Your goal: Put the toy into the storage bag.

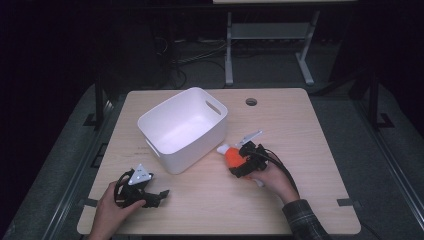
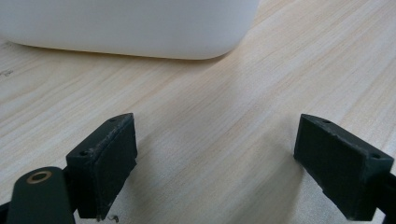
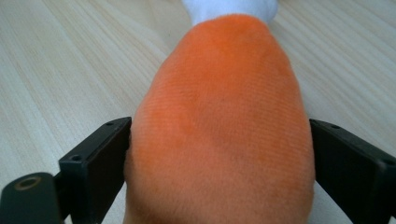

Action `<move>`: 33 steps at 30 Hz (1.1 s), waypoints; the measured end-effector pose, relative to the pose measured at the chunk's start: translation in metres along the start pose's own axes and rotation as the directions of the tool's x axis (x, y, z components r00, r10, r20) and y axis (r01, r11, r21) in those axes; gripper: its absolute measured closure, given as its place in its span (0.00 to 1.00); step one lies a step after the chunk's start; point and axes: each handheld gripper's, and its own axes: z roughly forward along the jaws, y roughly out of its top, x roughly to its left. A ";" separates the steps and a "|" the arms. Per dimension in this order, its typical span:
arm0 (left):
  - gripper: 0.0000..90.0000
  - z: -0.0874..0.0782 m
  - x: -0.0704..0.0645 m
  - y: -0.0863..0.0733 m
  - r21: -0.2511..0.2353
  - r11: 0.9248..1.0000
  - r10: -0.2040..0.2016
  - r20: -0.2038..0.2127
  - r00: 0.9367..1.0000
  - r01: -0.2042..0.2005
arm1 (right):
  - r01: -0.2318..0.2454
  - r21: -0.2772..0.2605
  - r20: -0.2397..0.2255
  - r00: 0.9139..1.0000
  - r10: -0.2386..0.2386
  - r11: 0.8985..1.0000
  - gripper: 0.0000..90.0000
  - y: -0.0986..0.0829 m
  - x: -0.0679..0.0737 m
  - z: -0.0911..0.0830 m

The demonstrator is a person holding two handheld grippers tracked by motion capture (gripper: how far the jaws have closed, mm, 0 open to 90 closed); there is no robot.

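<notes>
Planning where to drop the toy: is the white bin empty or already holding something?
Empty: the high view shows the white bin upright on the table, its inside bare white.

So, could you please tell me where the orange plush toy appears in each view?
High view: orange plush toy right of centre, at the right gripper.
Left gripper view: not in it.
Right gripper view: centre, between the jaws.
Shared landmark: wooden table.

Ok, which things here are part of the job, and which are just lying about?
In the job:
orange plush toy, gripped by the right gripper
white bin, beside it

Not in use:
left gripper, open and resting on the table
shelf frame behind the table
</notes>
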 end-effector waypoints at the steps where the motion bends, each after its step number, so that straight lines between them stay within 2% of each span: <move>1: 0.14 0.000 0.000 0.000 0.001 1.000 0.001 0.000 1.000 -0.001 | 0.003 0.000 0.000 1.000 -0.003 1.000 0.14 0.000 0.000 0.000; 17: 0.14 0.000 0.000 0.000 0.000 1.000 0.000 0.000 1.000 0.000 | 0.006 -0.007 -0.004 1.000 -0.006 1.000 0.25 -0.001 0.002 -0.003; 33: 0.14 0.000 0.000 0.000 0.000 1.000 0.000 0.000 1.000 0.000 | 0.009 -0.024 0.003 1.000 -0.009 1.000 0.26 -0.002 0.000 -0.015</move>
